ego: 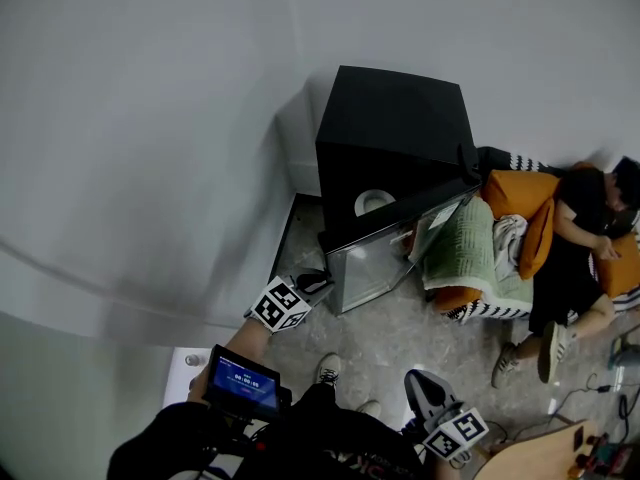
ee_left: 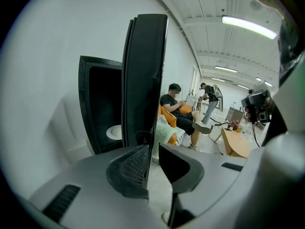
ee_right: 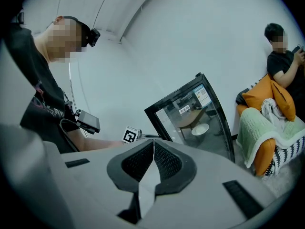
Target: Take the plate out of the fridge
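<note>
Left gripper (ego: 316, 284) closed partway on free edge of black-framed glass door (ego: 378, 260) of small black box fridge (ego: 395, 118), door standing open. Right gripper (ee_right: 153, 149) fully closed with nothing in it, hanging low and well back from fridge. Round white plate (ee_left: 114, 131) lying flat inside dark cavity, ahead and left of left jaws, past door edge. Probably best to swing door wider first, then part right jaws, go in level with plate rim, pinch near edge and draw straight out, without tilting or clipping frame.
</note>
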